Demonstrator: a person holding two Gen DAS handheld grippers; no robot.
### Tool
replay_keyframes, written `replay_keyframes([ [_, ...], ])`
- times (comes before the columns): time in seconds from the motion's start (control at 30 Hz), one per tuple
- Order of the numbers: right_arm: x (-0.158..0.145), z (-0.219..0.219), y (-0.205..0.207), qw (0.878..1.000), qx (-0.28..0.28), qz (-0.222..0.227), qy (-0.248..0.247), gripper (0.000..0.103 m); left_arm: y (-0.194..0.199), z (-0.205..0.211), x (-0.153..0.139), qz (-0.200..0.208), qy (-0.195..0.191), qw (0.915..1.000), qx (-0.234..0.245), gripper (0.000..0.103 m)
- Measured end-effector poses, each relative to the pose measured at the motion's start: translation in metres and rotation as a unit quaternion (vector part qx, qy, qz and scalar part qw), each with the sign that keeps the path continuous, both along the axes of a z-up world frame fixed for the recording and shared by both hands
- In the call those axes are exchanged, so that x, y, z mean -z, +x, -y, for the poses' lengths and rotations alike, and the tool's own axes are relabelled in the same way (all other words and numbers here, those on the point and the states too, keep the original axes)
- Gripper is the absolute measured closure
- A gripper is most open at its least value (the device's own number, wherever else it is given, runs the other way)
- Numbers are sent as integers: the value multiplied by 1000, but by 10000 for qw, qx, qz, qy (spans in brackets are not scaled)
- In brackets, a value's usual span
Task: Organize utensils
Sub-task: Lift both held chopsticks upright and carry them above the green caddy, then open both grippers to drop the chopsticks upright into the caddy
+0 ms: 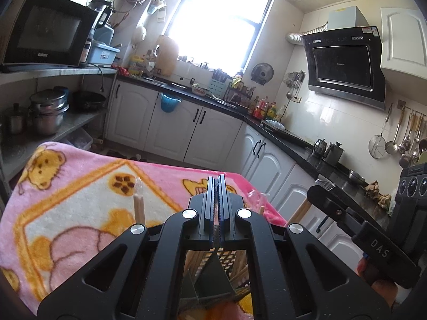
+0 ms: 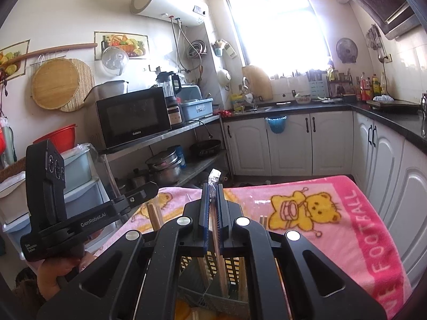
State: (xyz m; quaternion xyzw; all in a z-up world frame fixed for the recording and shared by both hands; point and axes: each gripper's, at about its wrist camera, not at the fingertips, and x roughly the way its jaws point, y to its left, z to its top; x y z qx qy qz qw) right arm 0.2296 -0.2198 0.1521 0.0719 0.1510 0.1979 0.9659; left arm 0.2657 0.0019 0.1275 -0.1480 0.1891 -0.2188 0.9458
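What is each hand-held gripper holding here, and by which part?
Right hand-held gripper grips wrapped chopsticks near their top end. Left hand-held gripper is shut, holding nothing.

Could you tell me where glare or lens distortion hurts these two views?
Left wrist view: the window is blown out white, and the counter edge bows from fisheye. Right wrist view: the window glares likewise, washing out the cutting board beside it.

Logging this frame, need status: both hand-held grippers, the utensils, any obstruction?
Left hand-held gripper shut, empty. Right hand-held gripper shut on plastic-wrapped wooden chopsticks, over the dark slotted plastic utensil basket. Nothing blocking on the pink bear-print blanket.
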Motion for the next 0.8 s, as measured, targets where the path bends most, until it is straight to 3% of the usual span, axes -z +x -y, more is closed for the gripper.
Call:
replay_keyframes([
  [0.3, 11, 3, 1, 9998, 75, -205, -24, 97, -2, -3, 11, -163, -92, 9998, -10, 102],
  [0.7, 19, 15, -9, 9988, 361, -322, -80, 76, -13, -3, 20, -210, 30, 9997, -142, 102],
  [0.8, 21, 17, -11, 9983, 411, -382, -136, 75, -17, -4, 19, -230, 102, 9995, -179, 90],
])
